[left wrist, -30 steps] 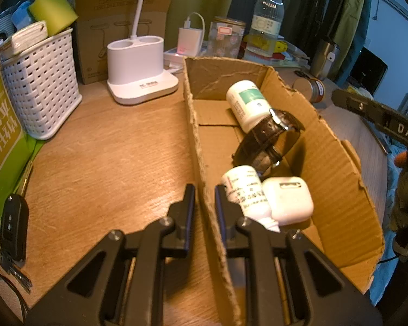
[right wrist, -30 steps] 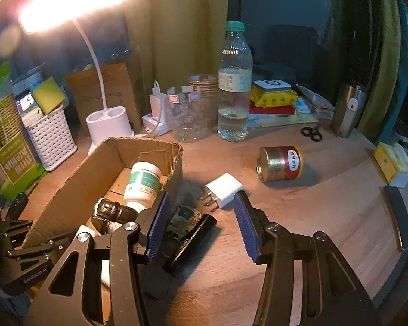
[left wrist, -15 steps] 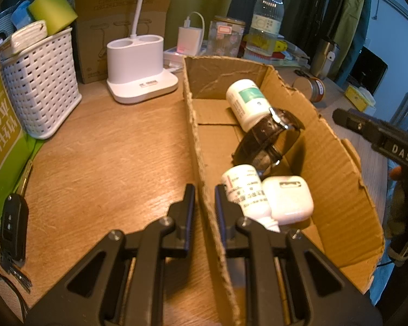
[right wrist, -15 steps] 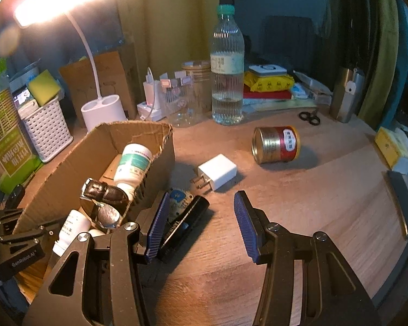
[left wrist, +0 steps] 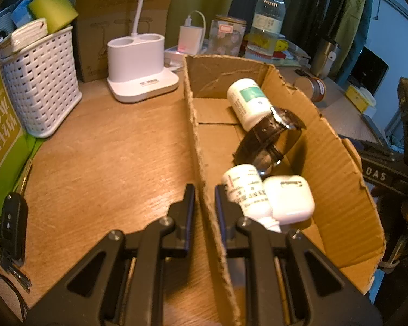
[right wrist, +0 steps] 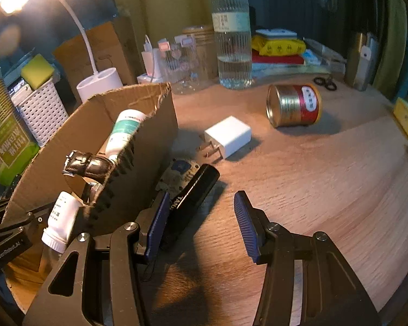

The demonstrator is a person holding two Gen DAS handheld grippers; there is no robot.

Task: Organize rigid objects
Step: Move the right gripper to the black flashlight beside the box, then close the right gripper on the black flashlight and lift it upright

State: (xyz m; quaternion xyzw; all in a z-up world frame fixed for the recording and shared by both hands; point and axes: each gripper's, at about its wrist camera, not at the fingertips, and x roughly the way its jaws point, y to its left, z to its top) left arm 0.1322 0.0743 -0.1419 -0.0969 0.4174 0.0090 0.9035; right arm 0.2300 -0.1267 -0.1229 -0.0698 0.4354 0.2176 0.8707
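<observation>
Black cylinder (right wrist: 193, 198) lies on the surface just outside the box (right wrist: 149, 146) wall, long axis slanting away, nearer the spread right tool (right wrist: 201, 222), its left pad beside it, while the left tool (left wrist: 204, 198) pinches the box wall.

Brown cardboard box (left wrist: 331, 146), white charger (right wrist: 228, 136), red-gold can (right wrist: 295, 105), black cylinder (right wrist: 193, 193), white woven-pattern basket (left wrist: 40, 89), yellow-green sponge (left wrist: 53, 9).
</observation>
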